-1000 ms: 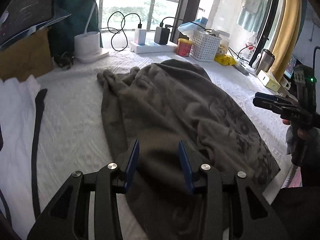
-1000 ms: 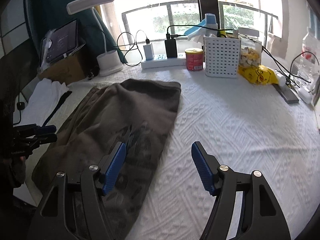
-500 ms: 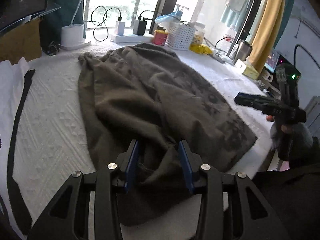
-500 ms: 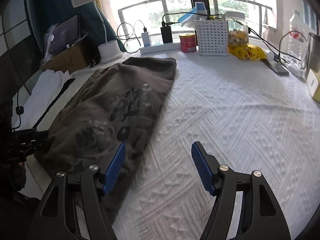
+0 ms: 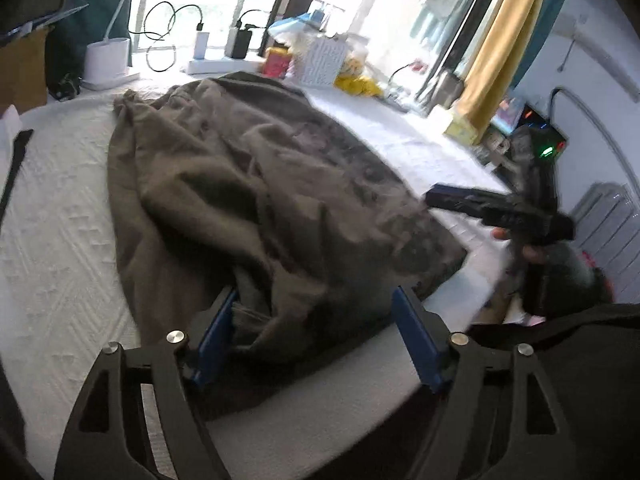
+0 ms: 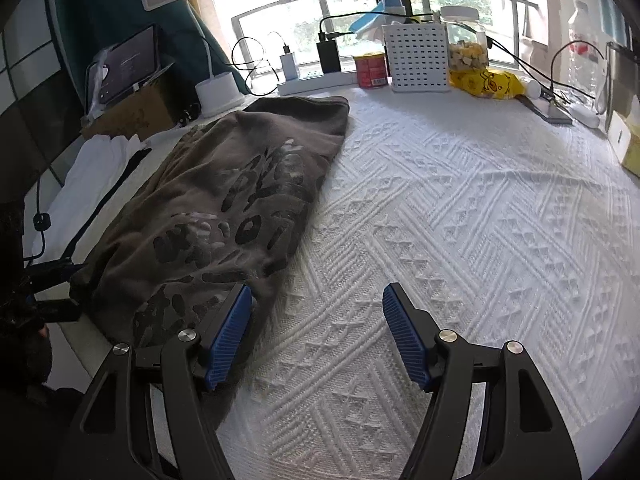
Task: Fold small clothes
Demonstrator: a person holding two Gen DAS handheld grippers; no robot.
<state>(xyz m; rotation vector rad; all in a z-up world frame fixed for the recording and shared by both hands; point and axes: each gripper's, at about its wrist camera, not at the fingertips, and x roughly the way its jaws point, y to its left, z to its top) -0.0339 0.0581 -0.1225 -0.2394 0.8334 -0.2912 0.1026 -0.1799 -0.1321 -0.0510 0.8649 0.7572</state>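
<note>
Brown garment (image 5: 256,200) lies crumpled on the white bedspread (image 6: 460,220); left gripper (image 5: 316,340) jaws opening, bunched near hem loose between them; right gripper (image 6: 316,336) jaws wide, empty, at the garment's edge.

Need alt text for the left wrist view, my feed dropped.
The left claw is opening over the near edge of a rumpled dark olive garment lying on a white textured cover. The right claw hovers, blurred, at the garment's right side.
</note>
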